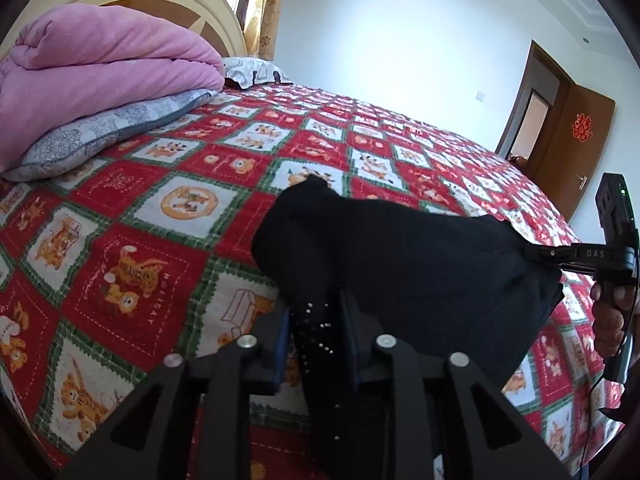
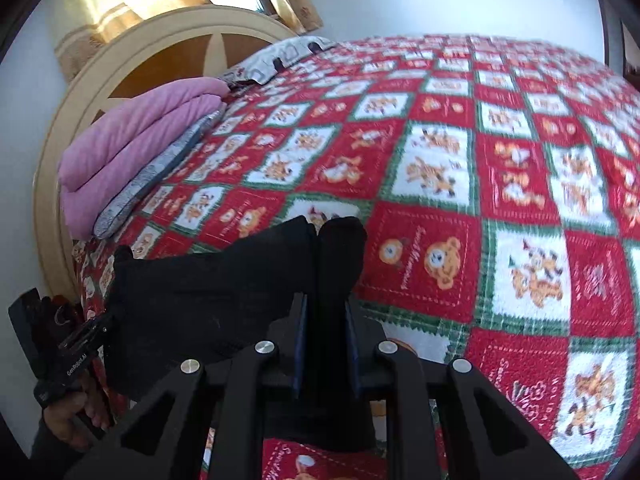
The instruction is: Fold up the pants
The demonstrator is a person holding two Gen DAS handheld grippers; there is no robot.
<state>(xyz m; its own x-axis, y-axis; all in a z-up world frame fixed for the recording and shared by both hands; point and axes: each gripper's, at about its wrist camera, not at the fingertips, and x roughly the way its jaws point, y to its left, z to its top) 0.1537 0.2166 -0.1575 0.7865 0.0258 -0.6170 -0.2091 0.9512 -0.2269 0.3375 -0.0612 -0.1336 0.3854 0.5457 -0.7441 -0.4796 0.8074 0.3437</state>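
Observation:
The black pants [image 1: 392, 256] hang stretched between my two grippers, lifted above the bed. My left gripper [image 1: 316, 312] is shut on one end of the cloth, where small shiny studs show. My right gripper [image 2: 326, 312] is shut on the other end of the pants [image 2: 224, 292]. In the left wrist view the right gripper [image 1: 532, 252] pinches the cloth at the right. In the right wrist view the left gripper [image 2: 108, 320] shows at the lower left, held by a hand.
The bed has a red, white and green patchwork cover [image 1: 200, 168] with tiger pictures. A folded pink quilt [image 1: 88, 72] lies on a grey pillow [image 1: 108, 132] by the headboard [image 2: 132, 60]. A brown door [image 1: 576, 140] stands open at the right.

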